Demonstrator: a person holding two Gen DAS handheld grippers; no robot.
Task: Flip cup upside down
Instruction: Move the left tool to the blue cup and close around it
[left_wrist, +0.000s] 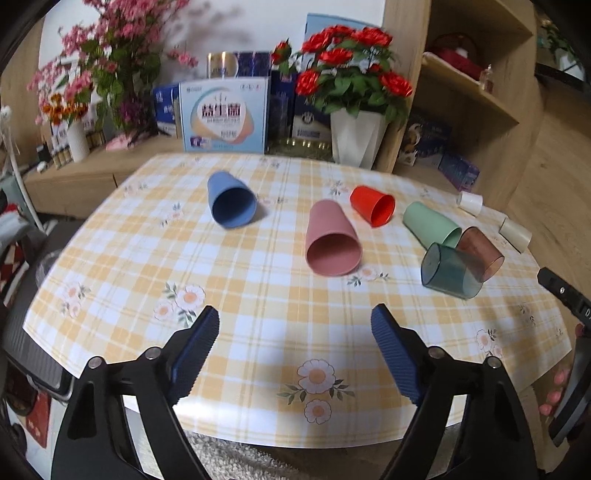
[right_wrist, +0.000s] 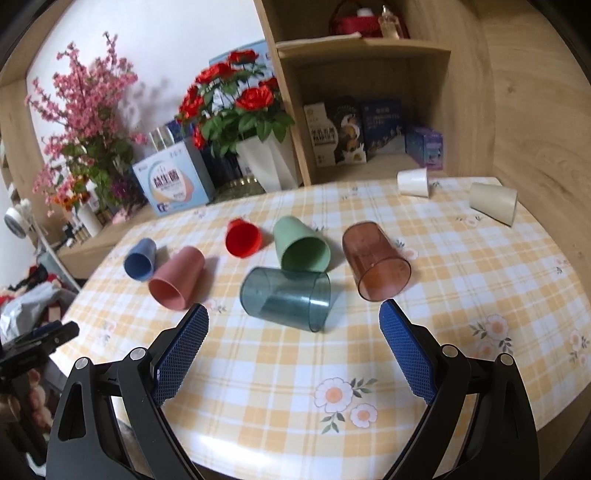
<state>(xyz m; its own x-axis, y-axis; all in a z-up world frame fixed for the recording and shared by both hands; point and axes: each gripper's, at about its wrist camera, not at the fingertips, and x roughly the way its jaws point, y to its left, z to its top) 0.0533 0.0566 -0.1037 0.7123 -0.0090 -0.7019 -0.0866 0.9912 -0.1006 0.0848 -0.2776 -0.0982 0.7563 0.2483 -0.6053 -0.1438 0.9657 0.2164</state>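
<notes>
Several cups lie on their sides on the checked tablecloth (left_wrist: 258, 295): a blue cup (left_wrist: 231, 203), a pink cup (left_wrist: 332, 240), a red cup (left_wrist: 373, 205), a green cup (left_wrist: 428, 223), a clear brown cup (left_wrist: 480, 251), a clear teal cup (left_wrist: 448, 273), a white cup (left_wrist: 470, 203) and a cream cup (left_wrist: 515, 232). My left gripper (left_wrist: 295, 325) is open and empty, above the table's near edge, short of the pink cup. My right gripper (right_wrist: 293, 321) is open and empty, just short of the teal cup (right_wrist: 286, 297), with the brown cup (right_wrist: 375, 260) past its right finger.
Behind the table stand a white vase of red roses (left_wrist: 354, 140), a pink blossom bouquet (left_wrist: 107, 66), boxes (left_wrist: 225, 118) and a wooden shelf unit (left_wrist: 472, 92). The right gripper's body (left_wrist: 565, 295) shows at the left view's right edge.
</notes>
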